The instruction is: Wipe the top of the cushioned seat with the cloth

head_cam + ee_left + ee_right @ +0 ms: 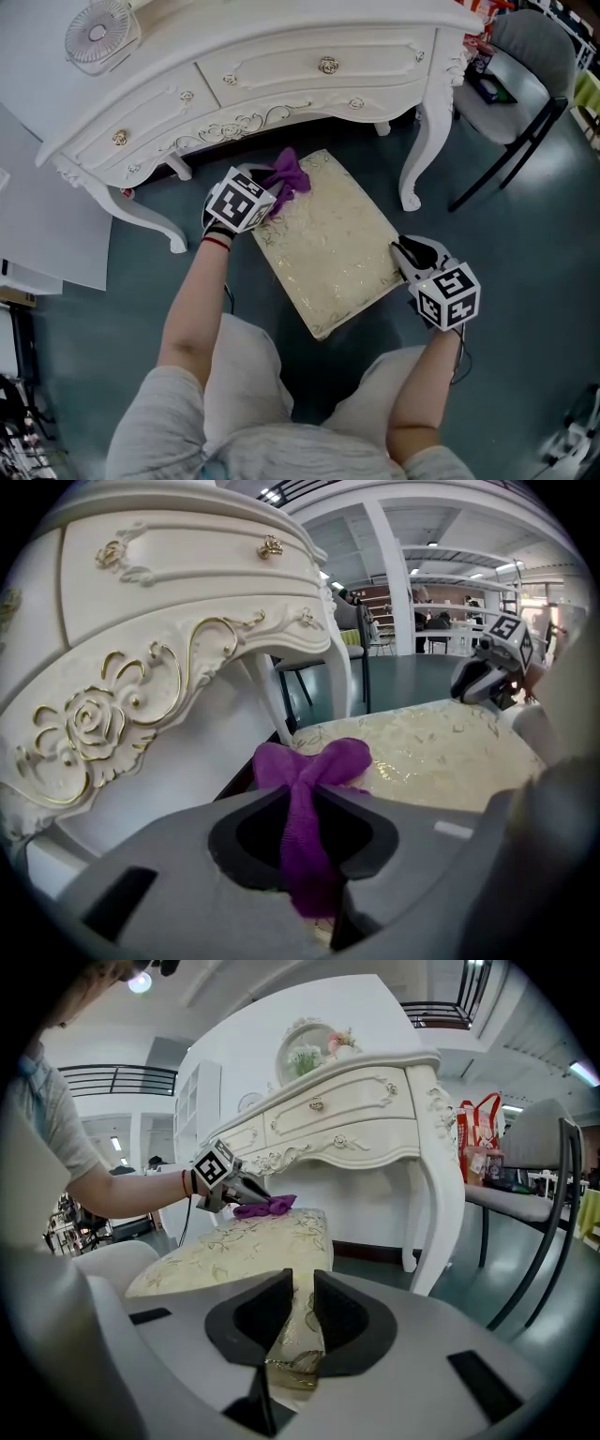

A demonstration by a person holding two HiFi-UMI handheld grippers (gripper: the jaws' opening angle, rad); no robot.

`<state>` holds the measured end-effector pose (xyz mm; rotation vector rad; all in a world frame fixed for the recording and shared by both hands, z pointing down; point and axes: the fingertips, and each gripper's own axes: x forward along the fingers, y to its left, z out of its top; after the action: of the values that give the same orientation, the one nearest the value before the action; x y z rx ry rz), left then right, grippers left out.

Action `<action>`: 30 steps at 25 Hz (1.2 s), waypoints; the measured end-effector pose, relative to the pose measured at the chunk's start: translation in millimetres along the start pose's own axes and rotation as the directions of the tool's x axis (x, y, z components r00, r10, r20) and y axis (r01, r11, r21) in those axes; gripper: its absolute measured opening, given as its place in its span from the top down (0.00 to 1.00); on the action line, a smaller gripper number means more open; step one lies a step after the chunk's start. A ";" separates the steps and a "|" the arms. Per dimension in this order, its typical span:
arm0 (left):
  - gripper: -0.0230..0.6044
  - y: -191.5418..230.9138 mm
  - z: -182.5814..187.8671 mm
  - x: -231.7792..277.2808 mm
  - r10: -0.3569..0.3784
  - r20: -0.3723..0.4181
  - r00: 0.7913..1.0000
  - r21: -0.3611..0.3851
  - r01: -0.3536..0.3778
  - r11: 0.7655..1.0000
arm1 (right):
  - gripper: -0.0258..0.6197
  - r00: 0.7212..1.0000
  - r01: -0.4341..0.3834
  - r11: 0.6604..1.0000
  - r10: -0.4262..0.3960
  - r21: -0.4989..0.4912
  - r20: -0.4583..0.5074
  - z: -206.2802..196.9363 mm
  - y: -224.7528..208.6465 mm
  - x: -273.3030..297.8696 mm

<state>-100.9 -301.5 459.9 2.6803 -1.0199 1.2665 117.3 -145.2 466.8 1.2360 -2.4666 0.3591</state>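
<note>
The cushioned seat (328,244) is cream with a gold leaf pattern and stands in front of the dressing table. A purple cloth (292,174) lies bunched on its far left corner. My left gripper (277,194) is shut on that cloth; in the left gripper view the cloth (314,761) runs between the jaws of the left gripper (302,808), above the seat (441,747). My right gripper (405,251) is shut on the seat's right edge. The right gripper view has the right gripper (302,1283) pinching the seat (234,1246), with the cloth (267,1207) beyond.
A white ornate dressing table (262,84) stands just behind the seat, its curved legs (427,141) to either side. A small fan (98,33) sits on top. A grey chair (525,66) with black legs is at the right. The person's knees are below the seat.
</note>
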 end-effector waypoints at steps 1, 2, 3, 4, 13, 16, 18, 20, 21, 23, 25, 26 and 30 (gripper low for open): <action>0.84 -1.8 0.5 -0.2 -0.003 0.002 1.000 0.000 0.003 1.000 | 0.86 1.000 -0.001 1.000 0.001 0.001 0.000 0.0 -0.2 -0.4; 0.84 -4.1 1.2 -0.5 -0.010 0.005 1.000 -0.001 0.010 1.000 | 0.86 1.000 0.000 1.000 0.000 0.003 0.001 0.1 -0.3 -0.6; 0.84 -7.2 1.9 -1.0 -0.022 0.009 1.000 -0.003 0.022 1.000 | 0.86 1.000 0.001 1.000 -0.001 0.005 0.002 0.2 -0.2 -0.6; 0.84 -11.1 2.9 -1.6 -0.037 0.012 0.999 -0.004 0.037 0.999 | 0.86 1.000 0.003 1.000 -0.003 0.007 0.002 0.2 -0.1 -0.5; 0.84 -48.6 11.1 -4.5 -0.128 0.001 0.992 0.043 0.128 0.991 | 0.86 1.000 0.006 1.000 -0.007 0.020 0.001 -0.1 -0.4 0.2; 0.84 -60.3 13.6 -6.6 -0.143 0.000 0.990 0.061 0.143 0.988 | 0.86 1.000 0.013 1.000 -0.013 0.006 -0.007 0.4 0.5 0.3; 0.84 -70.2 15.5 -7.7 -0.157 0.005 0.988 0.073 0.156 0.985 | 0.87 1.000 0.014 1.000 -0.014 0.003 -0.006 0.1 0.5 0.2; 0.84 -81.7 17.8 -8.9 -0.173 0.009 0.985 0.087 0.172 0.981 | 0.87 1.000 0.014 1.000 -0.014 0.003 -0.003 0.1 0.2 0.1; 0.84 -87.4 19.2 -10.0 -0.181 0.010 0.983 0.096 0.179 0.979 | 0.87 1.000 0.014 1.000 -0.014 0.003 -0.002 0.3 0.2 0.3; 0.84 -99.0 21.4 -12.9 -0.195 0.013 0.981 0.115 0.192 0.975 | 0.87 1.000 0.014 1.000 -0.014 0.004 0.001 0.8 0.9 0.8; 0.84 -111.6 23.4 -15.4 -0.210 0.016 0.978 0.135 0.206 0.969 | 0.87 1.000 0.013 1.000 -0.013 0.006 0.002 0.3 1.2 0.8; 0.84 -118.2 24.4 -16.1 -0.220 0.019 0.975 0.143 0.215 0.966 | 0.87 1.000 0.012 1.000 -0.012 0.007 0.002 0.0 1.0 0.5; 0.84 -141.1 25.1 -19.0 -0.247 0.015 0.969 0.158 0.242 0.957 | 0.87 1.000 0.009 1.000 -0.009 0.007 0.005 0.5 0.3 0.5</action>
<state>-13.5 -186.5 466.1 2.8399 -0.5876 1.3028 116.8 -145.6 466.6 1.2524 -2.4648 0.3624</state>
